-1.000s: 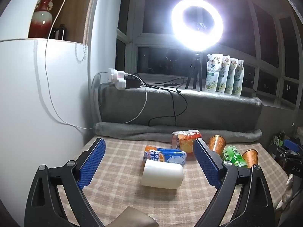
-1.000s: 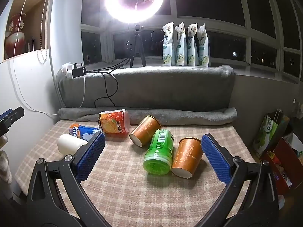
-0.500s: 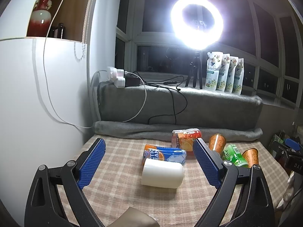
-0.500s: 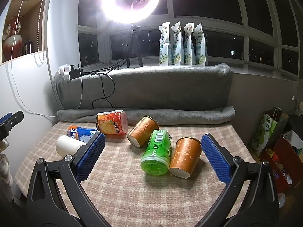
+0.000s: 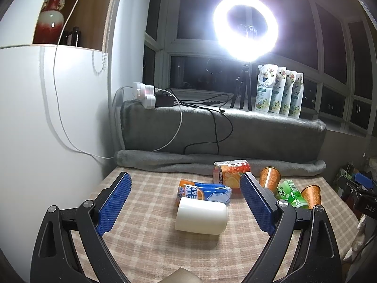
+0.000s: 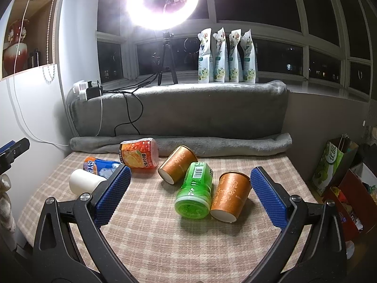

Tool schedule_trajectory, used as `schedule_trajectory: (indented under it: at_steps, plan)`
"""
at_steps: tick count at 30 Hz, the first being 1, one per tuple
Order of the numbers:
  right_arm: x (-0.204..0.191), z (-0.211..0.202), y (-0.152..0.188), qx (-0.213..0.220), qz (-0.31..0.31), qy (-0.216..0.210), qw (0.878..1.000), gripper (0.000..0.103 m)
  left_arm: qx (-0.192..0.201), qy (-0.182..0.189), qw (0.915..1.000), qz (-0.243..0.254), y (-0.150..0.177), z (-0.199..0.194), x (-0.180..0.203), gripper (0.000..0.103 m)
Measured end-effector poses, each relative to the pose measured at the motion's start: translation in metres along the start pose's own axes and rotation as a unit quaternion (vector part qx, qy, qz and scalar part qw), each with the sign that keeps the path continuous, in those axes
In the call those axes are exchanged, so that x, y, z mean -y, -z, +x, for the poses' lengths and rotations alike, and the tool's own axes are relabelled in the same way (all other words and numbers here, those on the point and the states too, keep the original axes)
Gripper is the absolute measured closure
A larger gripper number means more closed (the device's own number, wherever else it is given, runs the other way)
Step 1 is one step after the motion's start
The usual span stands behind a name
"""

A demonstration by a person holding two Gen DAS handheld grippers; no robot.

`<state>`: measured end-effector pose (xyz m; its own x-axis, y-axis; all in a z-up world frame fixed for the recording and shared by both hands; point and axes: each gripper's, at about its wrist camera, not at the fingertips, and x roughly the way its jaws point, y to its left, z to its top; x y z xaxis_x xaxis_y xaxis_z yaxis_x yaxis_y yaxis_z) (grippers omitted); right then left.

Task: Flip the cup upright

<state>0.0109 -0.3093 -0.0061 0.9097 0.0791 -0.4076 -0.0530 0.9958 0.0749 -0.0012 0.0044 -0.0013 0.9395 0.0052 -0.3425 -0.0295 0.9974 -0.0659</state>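
Several cups lie on their sides on the checked tablecloth (image 6: 150, 231). A white cup (image 5: 201, 217) lies between my left gripper's open fingers, a little ahead; it also shows in the right wrist view (image 6: 86, 182). A blue-orange cup (image 5: 203, 192), a red-orange cup (image 6: 139, 156), two brown cups (image 6: 178, 164) (image 6: 229, 197) and a green cup (image 6: 194, 192) lie further right. My left gripper (image 5: 186, 198) is open and empty. My right gripper (image 6: 189, 194) is open and empty, with the green cup and the near brown cup between its fingers, ahead of them.
A grey blanket roll (image 6: 179, 142) borders the table's far edge below a padded ledge. A ring light on a tripod (image 6: 165, 0), cables, a power strip (image 5: 147, 94) and several pouches (image 6: 226, 56) stand on the sill. A white cabinet (image 5: 47, 118) is at the left. Bags (image 6: 337, 165) sit at the right.
Both grippers have drifted slightly; the scene sits a little lower in the right wrist view. No cup has moved.
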Motion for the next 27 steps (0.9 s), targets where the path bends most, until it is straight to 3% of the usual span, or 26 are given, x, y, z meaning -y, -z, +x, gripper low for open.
schedule_trajectory:
  at_steps: [27]
  plan:
    - [-0.0026,0.0009,0.0017,-0.002,-0.002,-0.001,1.000,0.000,0.001,0.005,1.0000,0.005,-0.0025,-0.0012,0.0043,0.010]
